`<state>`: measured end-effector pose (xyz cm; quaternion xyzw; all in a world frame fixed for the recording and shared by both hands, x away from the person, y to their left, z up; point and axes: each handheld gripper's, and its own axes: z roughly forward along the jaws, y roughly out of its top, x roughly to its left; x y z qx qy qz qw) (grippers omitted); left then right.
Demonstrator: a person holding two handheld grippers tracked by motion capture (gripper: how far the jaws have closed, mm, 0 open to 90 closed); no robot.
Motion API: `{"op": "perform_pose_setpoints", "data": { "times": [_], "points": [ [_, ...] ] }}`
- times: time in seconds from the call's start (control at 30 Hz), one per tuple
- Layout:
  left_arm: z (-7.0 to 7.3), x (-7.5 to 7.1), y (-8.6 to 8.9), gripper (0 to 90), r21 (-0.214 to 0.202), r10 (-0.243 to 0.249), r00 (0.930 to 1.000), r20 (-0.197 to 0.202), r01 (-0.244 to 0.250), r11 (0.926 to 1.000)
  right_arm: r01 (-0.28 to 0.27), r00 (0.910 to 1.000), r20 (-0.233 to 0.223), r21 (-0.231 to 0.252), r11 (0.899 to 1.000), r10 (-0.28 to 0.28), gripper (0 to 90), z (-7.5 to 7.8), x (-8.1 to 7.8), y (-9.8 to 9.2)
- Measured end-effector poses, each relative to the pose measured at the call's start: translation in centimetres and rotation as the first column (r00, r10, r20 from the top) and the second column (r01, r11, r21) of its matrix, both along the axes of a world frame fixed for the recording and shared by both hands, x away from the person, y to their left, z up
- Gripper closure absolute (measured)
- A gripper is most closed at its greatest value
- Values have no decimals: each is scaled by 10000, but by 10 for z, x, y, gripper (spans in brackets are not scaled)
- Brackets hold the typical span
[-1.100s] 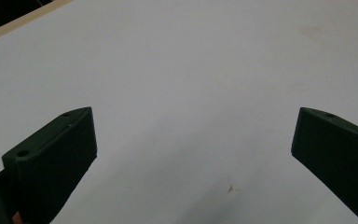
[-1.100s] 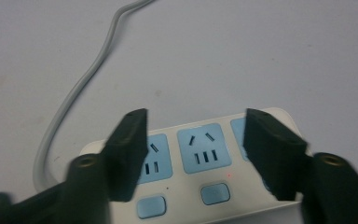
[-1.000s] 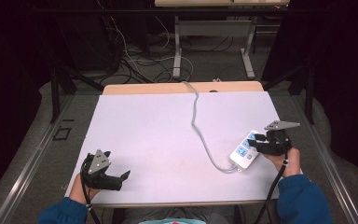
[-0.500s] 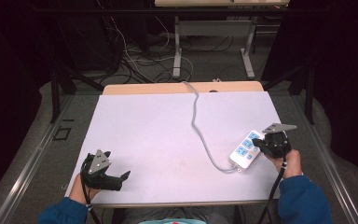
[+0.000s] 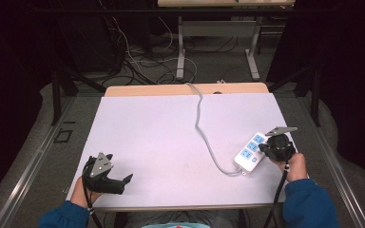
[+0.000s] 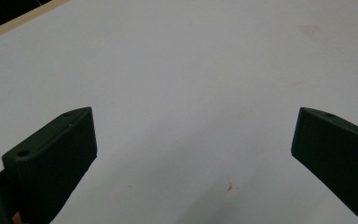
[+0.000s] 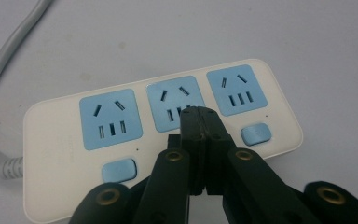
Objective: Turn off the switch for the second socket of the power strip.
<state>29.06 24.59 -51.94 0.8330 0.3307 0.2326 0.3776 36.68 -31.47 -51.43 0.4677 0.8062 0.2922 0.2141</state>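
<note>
A white-topped desk (image 5: 161, 137) carried a white power strip (image 5: 250, 153) with three blue sockets, lying near the desk's right edge. Its grey cord (image 5: 204, 137) ran in a curve from the strip's near end across the desk and over the far edge by a wooden border. Beyond the desk, loose cables (image 5: 138, 61) lay tangled on the floor beside the legs of a second table (image 5: 183, 42). Nothing stood between the claws and the strip; the remaining desk surface was bare apart from faint marks.

In the right gripper view the strip's middle switch and part of the middle socket (image 7: 175, 109) were hidden behind the jaws, and the cord was cut off at the left edge. Two blue switches (image 7: 119, 170) showed below the outer sockets. In the high view the claw tips over the strip were too small to make out.

The right claw (image 7: 199, 122) was fully closed, jaws pressed together with nothing between them, its tip at the middle socket's lower edge; whether it touched the strip could not be told. Its jaws had just been closing. The left claw (image 5: 119, 179) rested at the near left of the desk, well apart from the strip; the left gripper view showed its jaws wide apart over bare desk, holding nothing.
</note>
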Motion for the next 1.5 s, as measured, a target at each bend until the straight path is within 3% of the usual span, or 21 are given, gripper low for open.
{"op": "perform_pose_setpoints", "data": {
  "times": [0.47, 0.7, 0.87, 1.5],
  "points": [
    [-1, 0, -1, 2, -45, 34, 10000, -53, -34, 10000, -75, 9997, -250, -335, 9994, 67, 900, -6, 3, 1],
    [-1, 0, -1, 3, -7, 28, 10000, -86, -28, 10000, -197, 9989, -432, -34, 9998, 195, 900, -6, 4, -1],
    [-1, 0, -1, 2, -17, 45, 10000, -57, -45, 10000, -101, 9993, -361, -360, 9993, 88, 900, -6, 2, 4],
    [-1, 0, -1, 3, 66, 29, 10000, -9, -29, 10000, 184, 9984, -534, 181, 9997, -175, 900, -7, 3, 0]
  ]
}}
